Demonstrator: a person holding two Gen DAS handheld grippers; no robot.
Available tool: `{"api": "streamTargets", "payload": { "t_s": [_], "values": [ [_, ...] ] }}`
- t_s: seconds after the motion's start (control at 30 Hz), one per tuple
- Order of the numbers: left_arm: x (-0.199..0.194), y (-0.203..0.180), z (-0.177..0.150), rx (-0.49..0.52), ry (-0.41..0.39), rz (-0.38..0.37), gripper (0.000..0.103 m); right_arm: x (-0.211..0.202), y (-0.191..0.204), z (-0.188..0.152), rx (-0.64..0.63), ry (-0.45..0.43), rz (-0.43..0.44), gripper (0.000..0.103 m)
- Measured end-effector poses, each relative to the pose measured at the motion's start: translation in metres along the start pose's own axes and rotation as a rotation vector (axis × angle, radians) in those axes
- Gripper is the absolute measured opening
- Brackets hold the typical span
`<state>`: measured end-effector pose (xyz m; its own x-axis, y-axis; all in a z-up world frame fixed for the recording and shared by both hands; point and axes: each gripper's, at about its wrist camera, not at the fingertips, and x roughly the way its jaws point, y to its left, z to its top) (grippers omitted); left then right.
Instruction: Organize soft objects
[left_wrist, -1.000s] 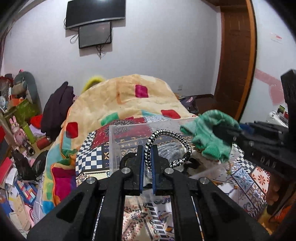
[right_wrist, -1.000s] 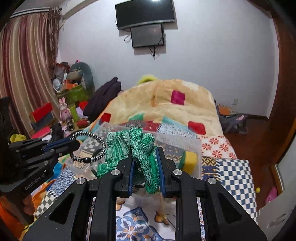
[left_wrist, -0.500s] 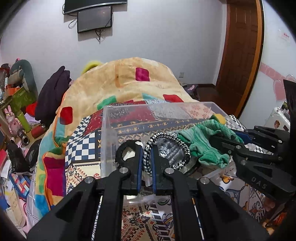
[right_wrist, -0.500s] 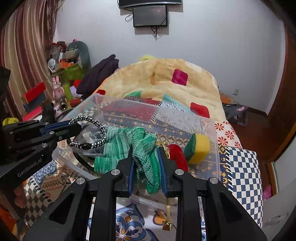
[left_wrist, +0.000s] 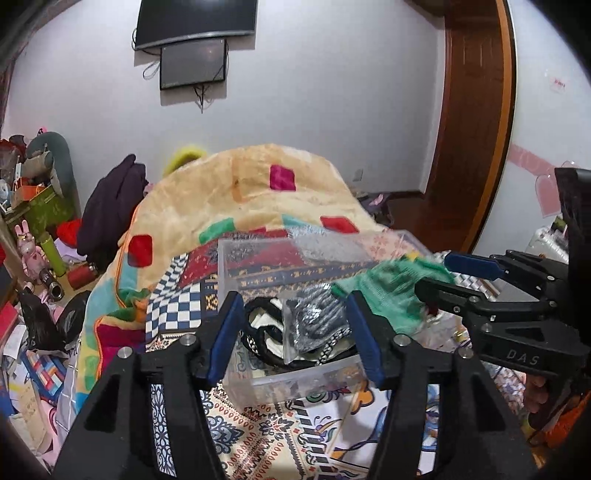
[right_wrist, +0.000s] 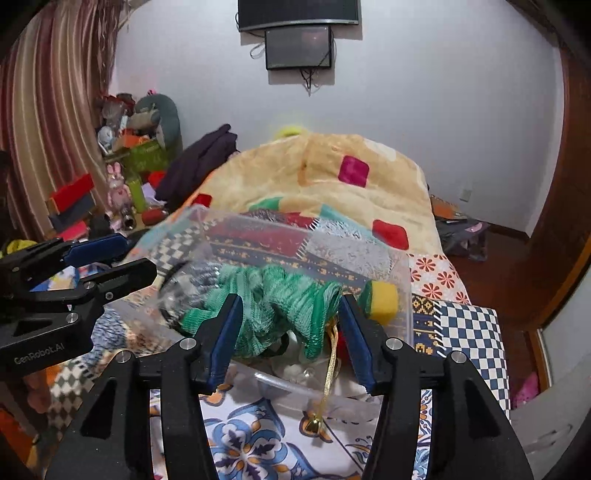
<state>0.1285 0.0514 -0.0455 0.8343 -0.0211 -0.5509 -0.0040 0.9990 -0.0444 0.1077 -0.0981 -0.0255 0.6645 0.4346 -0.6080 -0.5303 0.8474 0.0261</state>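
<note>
- Left gripper (left_wrist: 295, 332) spread wide, gripping nothing, poised at the near wall of the clear bin (left_wrist: 295, 380).
- Right gripper (right_wrist: 290, 332) spread wide too, nothing in it, at the bin's near side.
- Green cloth (right_wrist: 280, 299) lies in the bin.
- Black-and-white cord (left_wrist: 314, 317) is blurred, left of the cloth.
- Yellow sponge (right_wrist: 384, 299) sits at the bin's right end.

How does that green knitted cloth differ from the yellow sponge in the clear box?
Colour: the green knitted cloth is green with pale streaks; the yellow sponge is yellow with a green side. Shape: the cloth lies crumpled; the sponge is a neat block. Size: the cloth spreads across much of the box; the sponge fills one corner. Both sit inside the clear plastic box.
</note>
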Motion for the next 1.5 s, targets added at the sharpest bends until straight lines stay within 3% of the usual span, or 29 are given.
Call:
{"api": "streamTargets", "payload": {
  "t_s": [0.37,0.5,0.63,0.73,1.0,1.5],
  "values": [
    [-0.069,-0.008,0.016,-0.020,-0.173,-0.047,0.068,-0.069,0.006,0.014,-0.005,-0.151,0.066,0.052],
    [-0.091,-0.013,0.017,-0.019,-0.229,-0.058,0.075,-0.095,0.008,0.013,-0.005,-0.226,0.067,0.066],
    [-0.107,-0.017,0.015,-0.015,-0.261,-0.073,0.081,-0.109,0.009,0.011,-0.002,-0.258,0.065,0.072],
    [-0.115,-0.022,0.012,-0.010,-0.284,-0.068,0.088,-0.116,0.010,0.007,-0.002,-0.287,0.044,0.084],
    [-0.123,-0.028,0.003,-0.002,-0.301,-0.056,0.100,-0.119,0.011,-0.002,0.010,-0.321,0.012,0.101],
    [-0.119,-0.036,-0.004,0.012,-0.297,-0.036,0.101,-0.119,0.011,-0.011,0.011,-0.320,0.021,0.102]
  ]
}}
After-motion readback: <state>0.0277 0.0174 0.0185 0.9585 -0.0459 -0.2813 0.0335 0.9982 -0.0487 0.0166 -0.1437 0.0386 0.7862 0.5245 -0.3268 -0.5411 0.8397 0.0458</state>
